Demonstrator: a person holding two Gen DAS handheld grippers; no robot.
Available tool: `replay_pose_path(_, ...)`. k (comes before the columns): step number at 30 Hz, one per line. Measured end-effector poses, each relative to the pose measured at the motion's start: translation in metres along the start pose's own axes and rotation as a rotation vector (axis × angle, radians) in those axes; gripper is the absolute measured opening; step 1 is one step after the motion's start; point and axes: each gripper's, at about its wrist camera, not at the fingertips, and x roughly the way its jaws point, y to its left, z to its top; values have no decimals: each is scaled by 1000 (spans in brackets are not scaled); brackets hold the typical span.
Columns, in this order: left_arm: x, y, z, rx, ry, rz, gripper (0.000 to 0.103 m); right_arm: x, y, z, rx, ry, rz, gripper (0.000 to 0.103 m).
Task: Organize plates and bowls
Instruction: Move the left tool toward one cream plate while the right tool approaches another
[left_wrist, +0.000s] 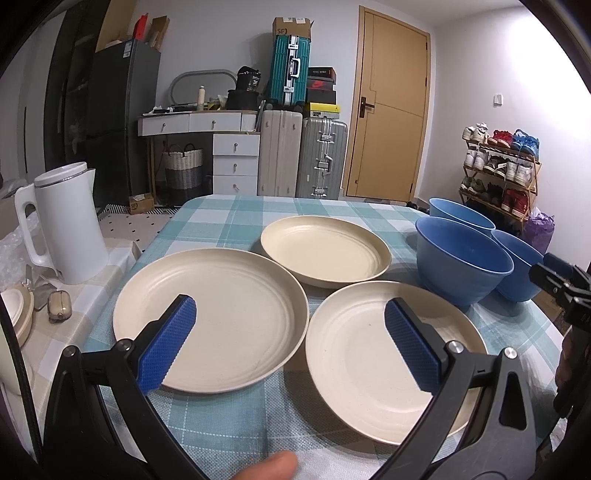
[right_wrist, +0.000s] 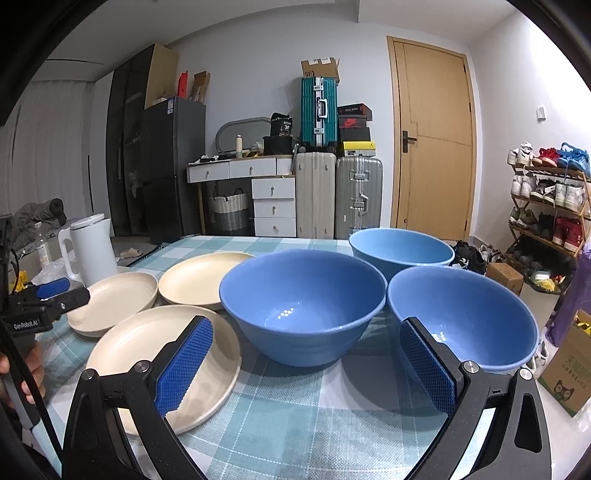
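Three cream plates lie on the checked tablecloth: a left one (left_wrist: 210, 321), a far one (left_wrist: 325, 251) and a near right one (left_wrist: 369, 354). Three blue bowls stand to their right: a near left one (right_wrist: 303, 306), a near right one (right_wrist: 465, 317) and a far one (right_wrist: 400, 251). My left gripper (left_wrist: 290, 314) is open and empty, above the two near plates. My right gripper (right_wrist: 306, 339) is open and empty, in front of the two near bowls, its left finger over the near right plate (right_wrist: 147, 350).
A white kettle (left_wrist: 64, 225) stands on a side surface left of the table. The table (left_wrist: 221, 424) ends close past the bowls on the right, with a shoe rack (right_wrist: 546, 206) and boxes on the floor beyond. Suitcases and a door are behind.
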Motion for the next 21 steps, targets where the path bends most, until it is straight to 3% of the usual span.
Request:
replay_pose_path(6,-7,4,10,-24,3,4,102,-8,3,10,6,3,25,103)
replay_pose_path(15,-24,34,32,-95,-1,97,102,-7,31,31,-8,52,99,103)
replay_pose_path(21,-27,63,40,-140,45,155,102,3,50,46,20,99,152,103)
